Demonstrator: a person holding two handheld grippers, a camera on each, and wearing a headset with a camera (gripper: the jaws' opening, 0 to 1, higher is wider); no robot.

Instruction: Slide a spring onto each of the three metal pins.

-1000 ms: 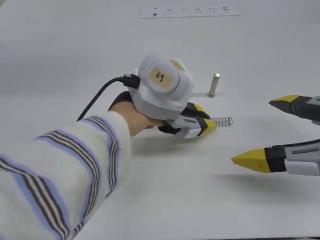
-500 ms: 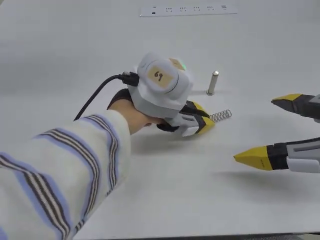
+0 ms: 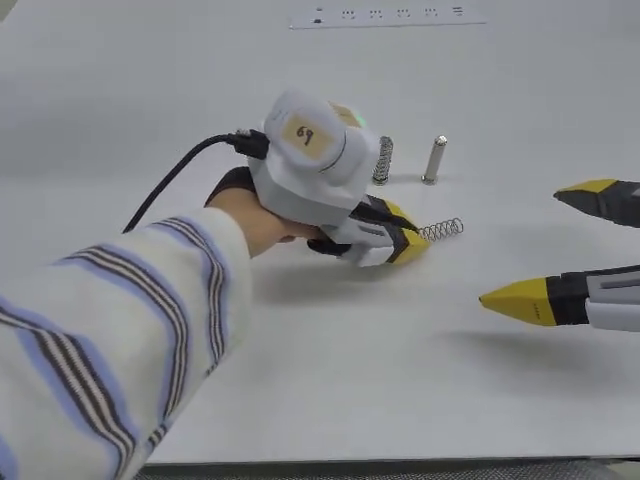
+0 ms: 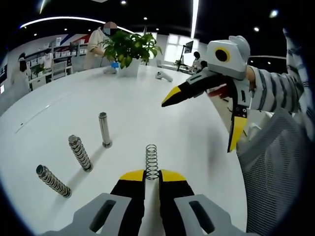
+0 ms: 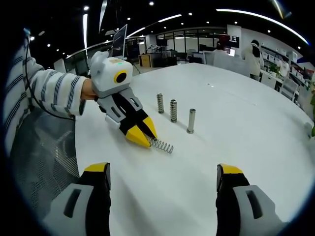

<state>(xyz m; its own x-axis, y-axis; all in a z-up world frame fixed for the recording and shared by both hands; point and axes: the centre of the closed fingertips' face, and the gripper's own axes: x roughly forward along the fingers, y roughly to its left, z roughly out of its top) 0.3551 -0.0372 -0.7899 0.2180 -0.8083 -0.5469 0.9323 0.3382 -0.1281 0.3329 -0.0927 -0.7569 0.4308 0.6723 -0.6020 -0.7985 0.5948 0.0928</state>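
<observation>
Left tongs (image 4: 152, 173) pinch a spring (image 4: 151, 158) near the bare pin (image 4: 104, 129).

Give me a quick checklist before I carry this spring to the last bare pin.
1. Left claw shut on spring: ok.
2. Bare pin upright, nothing on it: ok.
3. Middle pin and end pin already wear springs: ok.
4. Spring lined up with bare pin: not ok, it lies roughly level, pin stands upright.
5. Right claw open, clear of the path: ok.

Left gripper (image 3: 420, 243) jaws pinched; right gripper (image 3: 522, 245) jaws wide.
</observation>
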